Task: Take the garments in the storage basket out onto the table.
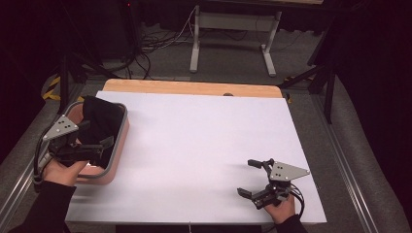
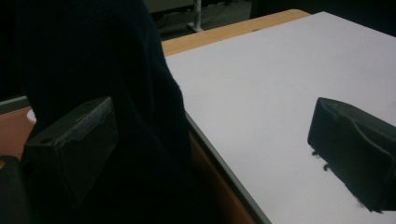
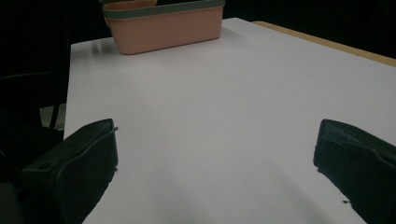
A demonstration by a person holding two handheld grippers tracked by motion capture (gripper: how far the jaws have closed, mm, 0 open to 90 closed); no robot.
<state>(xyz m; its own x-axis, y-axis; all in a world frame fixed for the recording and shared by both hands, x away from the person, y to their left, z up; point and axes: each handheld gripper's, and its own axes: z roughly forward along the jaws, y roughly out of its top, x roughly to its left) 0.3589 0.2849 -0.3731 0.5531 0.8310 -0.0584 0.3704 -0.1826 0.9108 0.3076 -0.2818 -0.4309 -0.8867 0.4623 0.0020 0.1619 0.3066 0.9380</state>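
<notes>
Left claw (image 1: 94,145) hovering wide open over pink basket (image 1: 119,145) at counter's left edge, jaws straddling the black garment (image 1: 99,119) inside. Right claw (image 1: 250,177) resting wide open, empty, on white counter (image 1: 194,145). Dark room behind.

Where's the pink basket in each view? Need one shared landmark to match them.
High view: pink basket at the table's left edge, black cloth in it, left gripper at it.
Left gripper view: its grey rim runs diagonally at lower centre, beside the cloth.
Right gripper view: top centre, far across the sheet.
Shared landmark: the white sheet.
</notes>
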